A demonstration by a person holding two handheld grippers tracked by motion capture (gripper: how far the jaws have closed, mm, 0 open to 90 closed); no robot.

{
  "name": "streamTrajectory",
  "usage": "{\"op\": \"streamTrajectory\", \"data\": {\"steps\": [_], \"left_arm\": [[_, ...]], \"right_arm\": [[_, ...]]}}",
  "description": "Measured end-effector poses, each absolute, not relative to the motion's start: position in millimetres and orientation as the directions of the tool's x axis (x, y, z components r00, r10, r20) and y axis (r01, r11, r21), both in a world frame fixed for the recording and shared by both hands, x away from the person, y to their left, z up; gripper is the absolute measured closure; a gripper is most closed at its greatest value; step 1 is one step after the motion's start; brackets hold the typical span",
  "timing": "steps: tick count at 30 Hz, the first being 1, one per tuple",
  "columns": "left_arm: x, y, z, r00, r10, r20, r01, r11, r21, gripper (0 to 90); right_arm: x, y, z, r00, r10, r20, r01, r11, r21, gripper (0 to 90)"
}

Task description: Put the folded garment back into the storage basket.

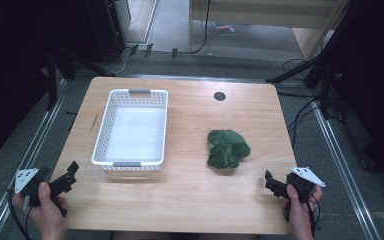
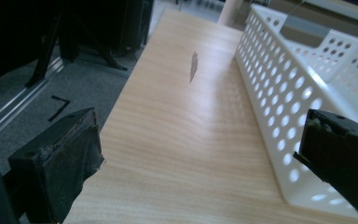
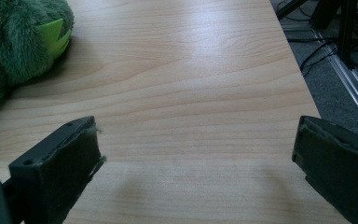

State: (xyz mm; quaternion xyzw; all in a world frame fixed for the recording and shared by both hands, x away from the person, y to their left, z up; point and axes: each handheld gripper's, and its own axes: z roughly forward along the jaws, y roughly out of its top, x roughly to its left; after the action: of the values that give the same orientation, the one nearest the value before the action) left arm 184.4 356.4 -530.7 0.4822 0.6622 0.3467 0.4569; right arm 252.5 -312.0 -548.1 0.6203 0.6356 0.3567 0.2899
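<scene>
Plush (image 1: 228,148) btwn low grippers, jaws apart

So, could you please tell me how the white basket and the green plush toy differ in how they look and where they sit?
The white basket is rigid, rectangular and perforated with round holes; the green plush toy is soft, fuzzy and lumpy. The basket is clearly larger than the toy. The basket sits on the left half of the table, nearer the left hand-held gripper; the toy lies right of centre, nearer the right hand-held gripper. Both rest ungripped on the tabletop.

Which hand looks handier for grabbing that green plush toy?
Probably the right: the right gripper, jaws open, sits nearer the green plush toy; the left gripper sits beyond the white basket.
</scene>
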Motion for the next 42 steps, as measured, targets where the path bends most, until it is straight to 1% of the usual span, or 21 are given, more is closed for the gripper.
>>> {"op": "streamTrajectory", "data": {"steps": [3,5,10,15,19,27,33,36,42], "left_arm": [[183,352,-520,-0.113,0.963,-0.244,0.305,0.268,0.914,0.0],[182,349,-510,-0.094,0.963,-0.251,0.302,0.268,0.915,0.0],[182,343,-499,-0.067,0.964,-0.258,0.298,0.266,0.917,0.0],[182,341,-490,-0.065,0.958,-0.278,0.283,0.285,0.916,0.0],[184,330,-479,-0.039,0.962,-0.27,0.294,0.269,0.917,0.0],[192,309,-469,0.017,0.967,-0.255,0.315,0.237,0.919,0.0],[203,291,-457,0.065,0.967,-0.248,0.329,0.214,0.92,0.0],[209,281,-454,0.091,0.963,-0.254,0.335,0.211,0.918,0.0],[216,266,-450,0.127,0.963,-0.236,0.35,0.18,0.919,0.0]], "right_arm": [[252,-312,-548,-0.064,0.995,0.074,0.581,-0.023,0.813,0.9],[252,-311,-548,-0.064,0.995,0.071,0.582,-0.02,0.813,0.9],[252,-311,-548,-0.066,0.995,0.068,0.582,-0.017,0.813,0.9],[252,-311,-548,-0.068,0.995,0.066,0.583,-0.014,0.813,0.9],[252,-311,-548,-0.062,0.996,0.069,0.582,-0.02,0.813,0.9],[252,-312,-548,-0.061,0.995,0.074,0.581,-0.025,0.813,0.9],[252,-313,-548,-0.056,0.995,0.087,0.584,-0.038,0.811,0.9],[252,-313,-548,-0.056,0.995,0.087,0.583,-0.038,0.812,0.9],[252,-313,-548,-0.058,0.994,0.091,0.585,-0.04,0.81,0.9]]}}
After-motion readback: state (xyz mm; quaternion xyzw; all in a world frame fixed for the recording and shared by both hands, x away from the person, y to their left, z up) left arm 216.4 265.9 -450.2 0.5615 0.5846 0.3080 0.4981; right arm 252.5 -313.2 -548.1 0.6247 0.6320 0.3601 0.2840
